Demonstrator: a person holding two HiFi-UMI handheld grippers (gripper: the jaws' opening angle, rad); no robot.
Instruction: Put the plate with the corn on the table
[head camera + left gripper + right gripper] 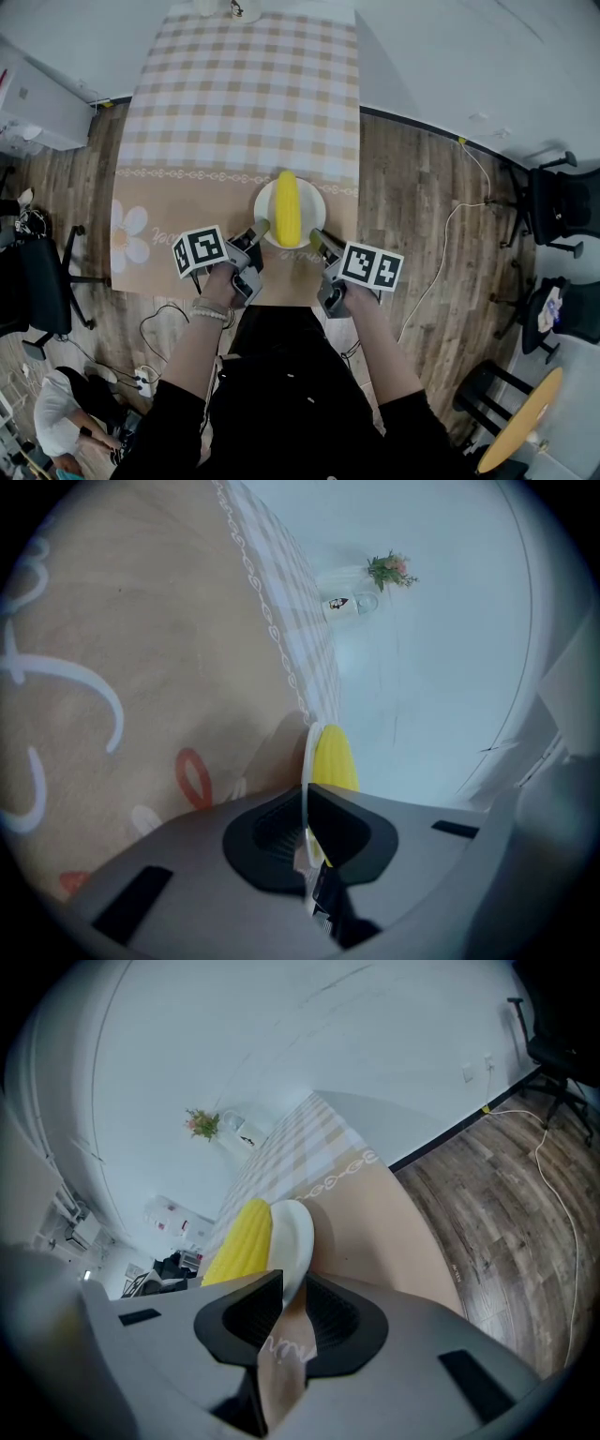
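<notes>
On table (234, 94) ahead of jaws: plate (317, 201) with corn (287, 208), apparently set down; left gripper (260, 228) pinches rim, right gripper (316, 237) gapes loosely around it. Remaining: full release.

black chairs (561, 202) right | white cable (441, 246) on floor | flowers (392, 568), maybe potted, far end

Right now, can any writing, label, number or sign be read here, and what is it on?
Nothing reads for certain.
Tablecloth: white cursive lettering near the front edge, partly hidden and blurred, unreadable.
White container at the far end: a small dark mark, too small to read.
Marker cubes: black-and-white square patterns, no words.
</notes>
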